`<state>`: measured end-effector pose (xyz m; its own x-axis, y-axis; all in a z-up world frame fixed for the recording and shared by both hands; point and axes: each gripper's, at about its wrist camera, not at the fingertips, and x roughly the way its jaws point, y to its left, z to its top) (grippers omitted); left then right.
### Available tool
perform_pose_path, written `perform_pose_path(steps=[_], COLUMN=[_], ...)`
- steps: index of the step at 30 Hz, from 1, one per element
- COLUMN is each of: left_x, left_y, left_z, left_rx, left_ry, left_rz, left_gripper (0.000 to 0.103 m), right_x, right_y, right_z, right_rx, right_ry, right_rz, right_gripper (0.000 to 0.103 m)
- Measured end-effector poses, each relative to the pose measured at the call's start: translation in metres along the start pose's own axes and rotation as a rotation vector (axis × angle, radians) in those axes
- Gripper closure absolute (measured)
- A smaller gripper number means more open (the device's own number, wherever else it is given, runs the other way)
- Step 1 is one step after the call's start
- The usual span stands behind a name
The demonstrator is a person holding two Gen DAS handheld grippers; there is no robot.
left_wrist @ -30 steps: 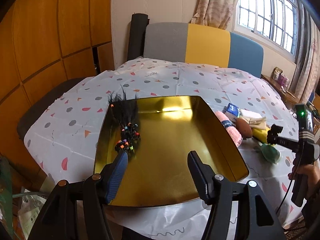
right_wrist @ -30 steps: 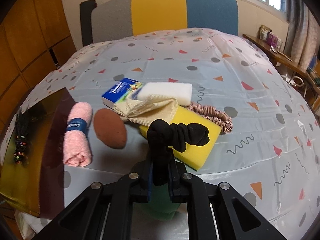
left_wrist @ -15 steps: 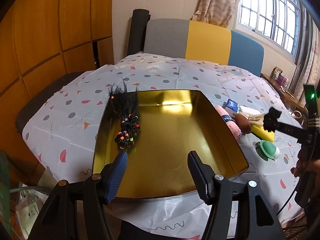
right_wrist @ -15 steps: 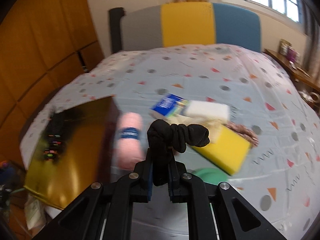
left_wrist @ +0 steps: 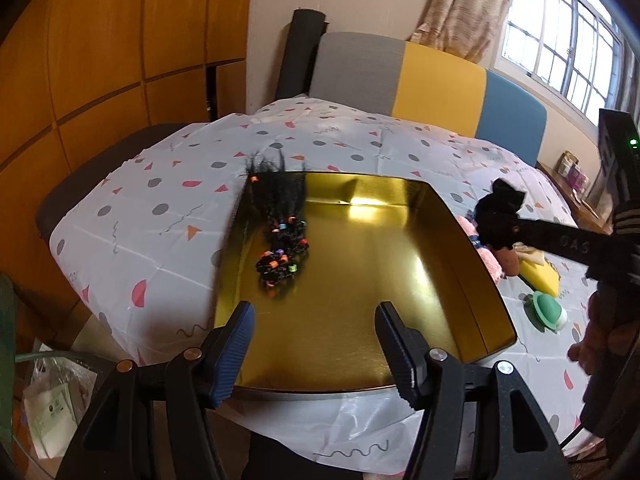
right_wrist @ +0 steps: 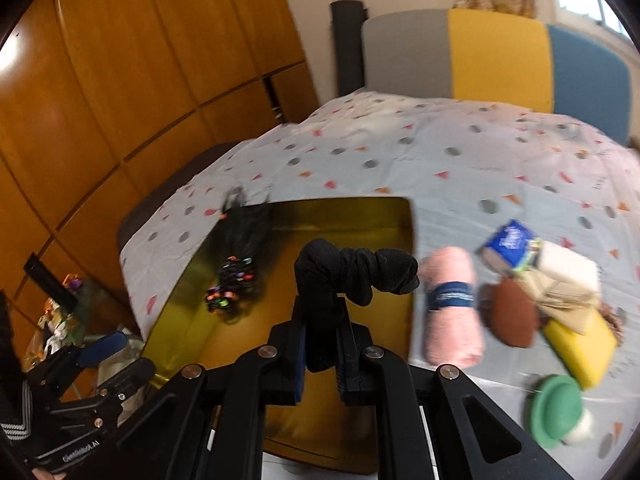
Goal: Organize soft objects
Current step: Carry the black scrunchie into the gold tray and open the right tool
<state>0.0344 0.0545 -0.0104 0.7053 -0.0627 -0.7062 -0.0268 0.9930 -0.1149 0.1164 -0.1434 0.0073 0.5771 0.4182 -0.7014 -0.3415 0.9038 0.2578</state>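
A gold tray (left_wrist: 360,340) lies on the patterned tablecloth; a black hair piece with coloured beads (left_wrist: 282,240) lies in its left part. My right gripper (right_wrist: 320,320) is shut on a black scrunchie (right_wrist: 356,270) and holds it above the tray (right_wrist: 392,216); from the left wrist view it (left_wrist: 498,220) hangs over the tray's right rim. My left gripper (left_wrist: 316,344) is open and empty at the tray's near edge. A pink rolled towel (right_wrist: 452,304), brown pad (right_wrist: 514,312), yellow sponge (right_wrist: 580,344) and green object (right_wrist: 556,408) lie right of the tray.
A blue tissue pack (right_wrist: 508,238), a white sponge (right_wrist: 568,264) and a beige cloth (right_wrist: 560,300) lie in the pile at the right. A grey, yellow and blue chair back (left_wrist: 420,76) stands behind the table. Bags sit on the floor at the left (left_wrist: 52,400).
My right gripper has swung left with the black scrunchie, from over the pile to above the gold tray. My left gripper has hardly moved and stays open.
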Motion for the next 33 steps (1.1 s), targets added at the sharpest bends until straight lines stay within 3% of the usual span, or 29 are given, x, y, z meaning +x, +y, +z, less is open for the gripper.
perform_pose_path(steps=[7,19,22,33], left_x=[0.003,0.012,0.015,0.017], left_y=[0.014,0.033,0.036,0.027], left_z=[0.001,-0.002,-0.002,0.0], left_rx=[-0.03,-0.066,-0.077,-0.075], left_ry=[0.014,0.041,0.051,0.081], left_rz=[0.013,0.026,0.031,-0.022], left_gripper=[0.04,0.04,0.04,0.04], right_x=[0.069,0.156,0.158,0.101], right_y=[0.023,0.051,0.052,0.037], right_z=[0.014,0.039,0.036,0.026], right_rx=[0.014,0.024,0.028,0.031], right_ry=[0.155,0.286,0.296,0.178], right_rz=[0.048,0.046,0.056,0.078], right_gripper=[0.091,0.086,0.073,0.066])
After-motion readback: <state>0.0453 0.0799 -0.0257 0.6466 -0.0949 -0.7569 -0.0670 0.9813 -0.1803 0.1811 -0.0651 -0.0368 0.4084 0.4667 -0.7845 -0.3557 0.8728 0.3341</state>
